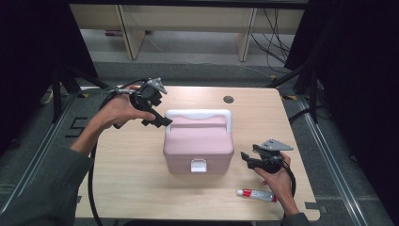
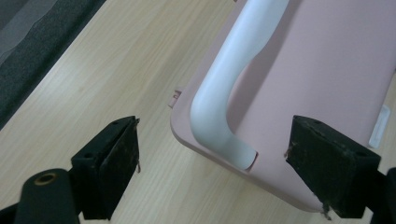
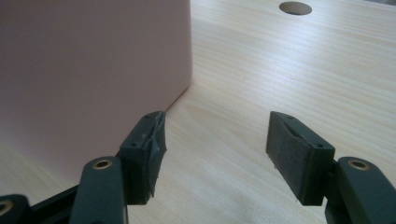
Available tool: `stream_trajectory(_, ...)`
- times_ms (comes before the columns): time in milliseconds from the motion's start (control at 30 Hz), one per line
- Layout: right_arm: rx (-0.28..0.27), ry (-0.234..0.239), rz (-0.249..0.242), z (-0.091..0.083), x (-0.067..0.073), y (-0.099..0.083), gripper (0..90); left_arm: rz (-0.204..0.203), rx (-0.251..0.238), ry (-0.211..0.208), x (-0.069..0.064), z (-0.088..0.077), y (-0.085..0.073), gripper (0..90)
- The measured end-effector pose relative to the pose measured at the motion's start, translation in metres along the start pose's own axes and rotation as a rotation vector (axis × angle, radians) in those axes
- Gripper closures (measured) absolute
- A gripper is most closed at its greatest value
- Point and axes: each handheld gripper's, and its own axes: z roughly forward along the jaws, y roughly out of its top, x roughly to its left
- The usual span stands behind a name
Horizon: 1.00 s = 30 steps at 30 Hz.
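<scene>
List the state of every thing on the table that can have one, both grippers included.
pink box: lid closed, upright on the table.
white handle: folded flat toward the back of the lid.
white latch: down against the box front.
tube: lying flat, red cap on.
left gripper: open, empty, above the box's rear left corner.
right gripper: open, empty, beside the box's right side.

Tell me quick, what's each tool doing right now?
Left tool: open, empty, above the pink box's white handle.
Right tool: open, empty, beside the box.
</scene>
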Motion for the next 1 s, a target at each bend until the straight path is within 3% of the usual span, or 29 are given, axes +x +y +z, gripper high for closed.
stream_trajectory(33, 0.0, 0.0, 0.0, 0.0, 0.0, 0.0, 38.9, 0.031, 0.028, 0.0, -0.001, 0.001, 0.003, 16.5)
stream_trajectory(67, -0.005, -0.003, -0.014, 0.0, -0.001, 0.0, 39.6, 0.039, 0.036, -0.002, -0.003, 0.003, 0.005, 17.3)
stream_trajectory(167, 0.029, 0.006, 0.012, -0.001, 0.001, 0.0, 39.9, 0.061, 0.058, -0.001, -0.007, 0.005, 0.013, 17.8)
stream_trajectory(233, 0.023, 0.007, 0.003, -0.001, 0.001, 0.0, 40.4, 0.073, 0.064, 0.002, -0.009, 0.006, 0.018, 18.2)
stream_trajectory(267, 0.005, -0.006, -0.038, -0.001, -0.001, 0.001, 40.4, 0.078, 0.068, 0.004, -0.009, 0.007, 0.021, 18.9)
stream_trajectory(333, 0.016, -0.002, -0.044, -0.001, -0.001, 0.001, 40.4, 0.09, 0.08, 0.002, -0.01, 0.008, 0.025, 19.4)
stream_trajectory(367, 0.022, 0.007, -0.017, -0.001, 0.001, 0.0, 40.5, 0.096, 0.088, 0.0, -0.01, 0.008, 0.027, 19.8)
stream_trajectory(567, 0.026, 0.006, -0.01, 0.0, 0.0, -0.001, 40.7, 0.115, 0.131, -0.014, -0.009, 0.015, 0.034, 24.1)
stream_trajectory(600, 0.018, -0.002, -0.04, 0.0, -0.003, -0.001, 40.8, 0.117, 0.138, -0.014, -0.009, 0.017, 0.035, 24.9)
stream_trajectory(700, 0.018, 0.001, -0.04, 0.0, -0.003, -0.001, 40.9, 0.128, 0.168, -0.015, -0.007, 0.022, 0.038, 28.6)
stream_trajectory(733, 0.033, 0.006, -0.01, 0.0, -0.001, -0.002, 40.9, 0.132, 0.186, -0.013, -0.006, 0.025, 0.04, 29.1)
stream_trajectory(767, 0.033, 0.006, -0.01, 0.0, -0.001, -0.002, 40.9, 0.132, 0.186, -0.013, -0.006, 0.025, 0.04, 30.6)
stream_trajectory(800, 0.023, 0.001, -0.038, 0.0, -0.004, -0.001, 40.9, 0.136, 0.191, -0.021, -0.005, 0.029, 0.042, 32.9)
stream_trajectory(900, 0.02, -0.001, -0.038, 0.001, -0.004, -0.002, 41.0, 0.139, 0.198, -0.028, -0.005, 0.032, 0.044, 35.3)
stream_trajectory(1000, 0.034, 0.01, -0.005, 0.0, -0.002, -0.003, 41.0, 0.151, 0.214, -0.04, -0.004, 0.036, 0.046, 38.2)
